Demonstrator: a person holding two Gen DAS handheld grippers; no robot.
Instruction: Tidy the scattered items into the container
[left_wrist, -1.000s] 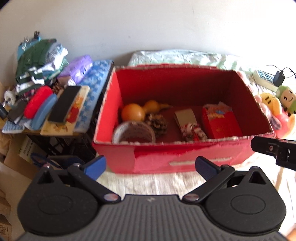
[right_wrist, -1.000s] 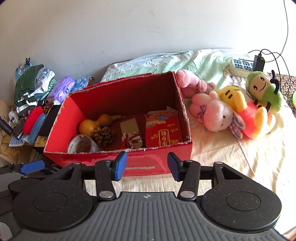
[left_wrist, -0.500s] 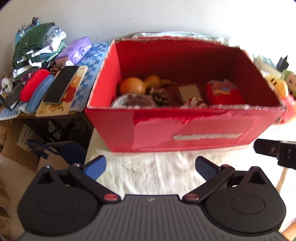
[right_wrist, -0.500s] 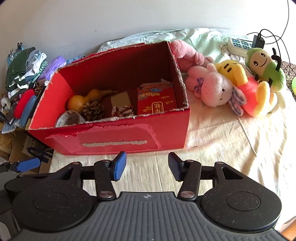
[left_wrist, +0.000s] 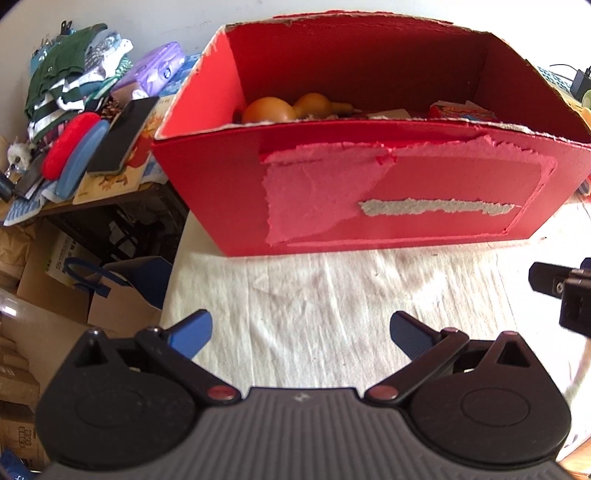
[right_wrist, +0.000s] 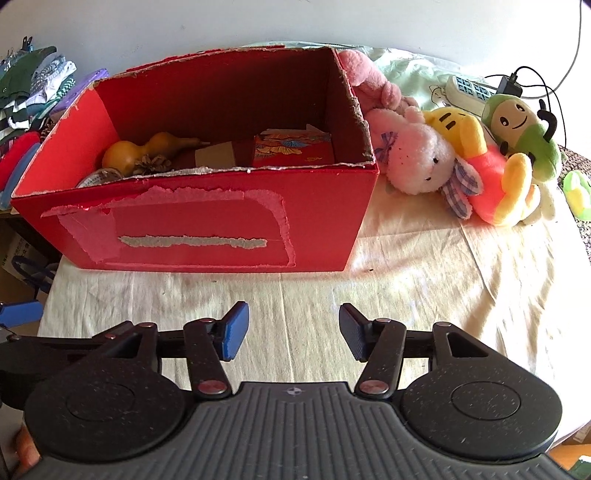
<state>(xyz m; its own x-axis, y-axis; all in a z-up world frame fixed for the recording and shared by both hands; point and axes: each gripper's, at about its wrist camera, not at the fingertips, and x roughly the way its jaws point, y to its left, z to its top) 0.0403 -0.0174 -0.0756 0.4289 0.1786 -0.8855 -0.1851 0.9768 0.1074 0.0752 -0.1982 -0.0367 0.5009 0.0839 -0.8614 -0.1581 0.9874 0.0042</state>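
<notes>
The red box (right_wrist: 207, 218) sits on the cloth ahead of both grippers, left (left_wrist: 301, 332) and right (right_wrist: 293, 330), each spread and empty.

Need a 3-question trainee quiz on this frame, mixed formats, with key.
1. True or false: the left gripper is shut on an item.
2. Multiple choice: which lies inside the red box? A) pink bunny plush B) orange gourd C) power strip
3. Fill in: the plush toys lie on the cloth to the ____ of the box in the right wrist view.

Key
1. False: both it and the right gripper are open and empty.
2. B: the orange gourd sits in the box; the pink bunny plush and power strip are outside.
3. right
</notes>
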